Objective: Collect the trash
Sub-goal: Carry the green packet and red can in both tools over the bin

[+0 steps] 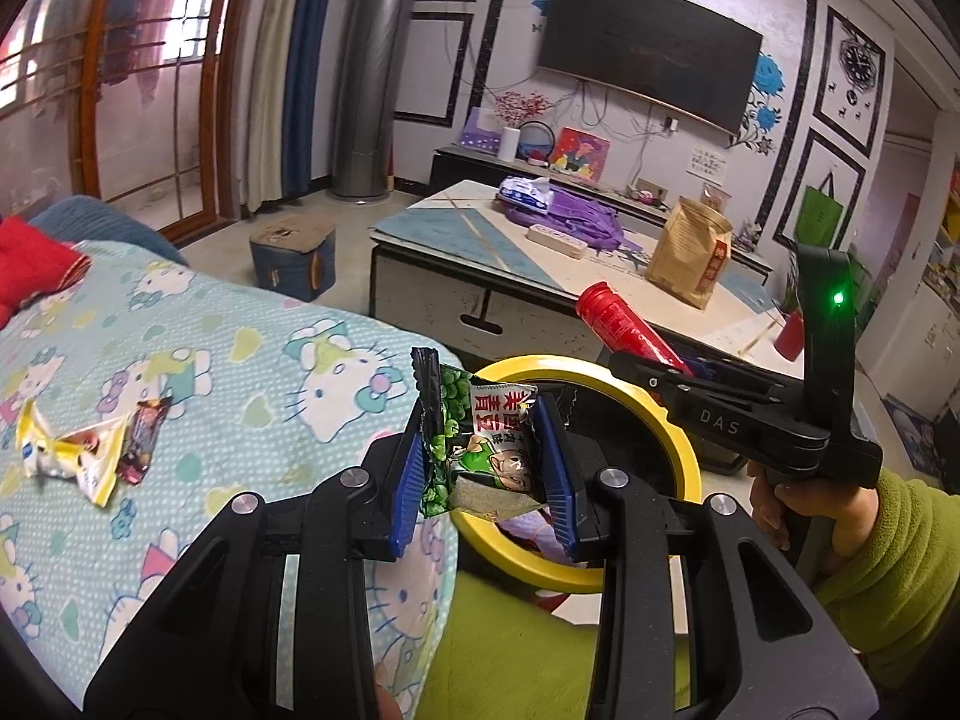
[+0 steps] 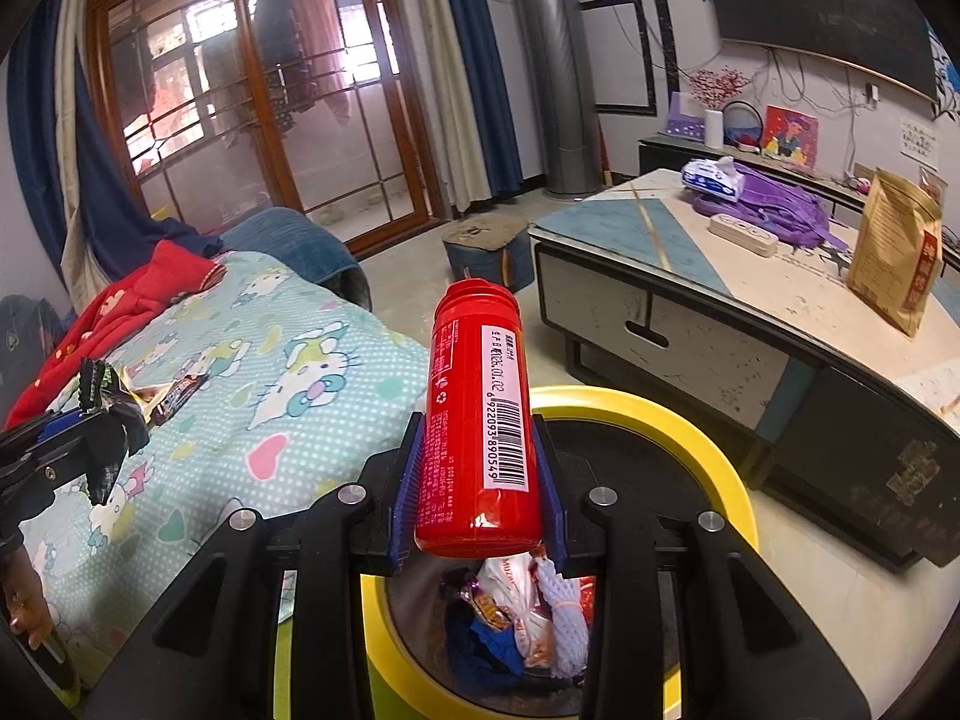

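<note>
- While both claws carry trash, the red bottle (image 2: 477,420) sits at the centre of the right wrist view, standing up out of the right claw (image 2: 480,498) with its base just above the open bin (image 2: 708,450).
- It looks like stiff, light plastic with a smooth, glossy skin; a grip across the lower body, as it is held now, seems the safest place, since the round wall could slide between the pads.
- That claw's blue pads are closed onto the bottle's two sides, apart only by the bottle's width.
- At the centre of the left wrist view, the green snack wrapper (image 1: 480,450) is pinched in the left claw (image 1: 483,468), near the bin's yellow rim (image 1: 678,438).
- Thin, crinkly foil, it weighs almost nothing and crumples freely; any bunched fold should give a hold.
- The left claw's pads are drawn close together, clamped on the wrapper's crumpled middle.
- More wrappers (image 1: 90,450) lie at the left of that view on the cartoon-cat blanket (image 1: 240,360), still to be collected.
- Inside the bin, at the bottom of the right wrist view, other rubbish (image 2: 522,618) is already piled.
</note>
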### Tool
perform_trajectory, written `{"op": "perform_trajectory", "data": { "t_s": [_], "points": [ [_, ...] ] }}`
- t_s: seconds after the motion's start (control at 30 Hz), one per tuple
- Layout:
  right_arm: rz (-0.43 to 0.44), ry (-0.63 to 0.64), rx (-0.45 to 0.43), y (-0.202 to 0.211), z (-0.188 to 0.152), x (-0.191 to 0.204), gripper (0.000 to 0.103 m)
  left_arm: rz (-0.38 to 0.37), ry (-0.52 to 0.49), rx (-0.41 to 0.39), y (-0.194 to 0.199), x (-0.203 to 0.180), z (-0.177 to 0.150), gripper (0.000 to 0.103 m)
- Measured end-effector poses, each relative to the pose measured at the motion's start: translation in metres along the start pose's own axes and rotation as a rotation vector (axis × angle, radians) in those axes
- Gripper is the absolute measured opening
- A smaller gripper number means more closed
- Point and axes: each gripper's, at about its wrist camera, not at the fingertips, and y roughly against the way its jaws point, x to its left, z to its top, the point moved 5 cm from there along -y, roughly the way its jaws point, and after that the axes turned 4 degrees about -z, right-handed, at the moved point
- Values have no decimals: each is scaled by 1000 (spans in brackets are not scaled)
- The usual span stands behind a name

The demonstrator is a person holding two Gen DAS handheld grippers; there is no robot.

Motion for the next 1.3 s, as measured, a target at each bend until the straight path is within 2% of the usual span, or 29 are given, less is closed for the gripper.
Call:
{"op": "perform_trajectory", "data": {
  "t_s": [0.83,1.3],
  "points": [
    [-33,-72,70,2,-31,-38,32,-77,-80,43,-56,-43,8,28],
    [-58,-119,144,-10,-46,-50,32,-99,-73,78,-81,-51,4,29]
  ]
}}
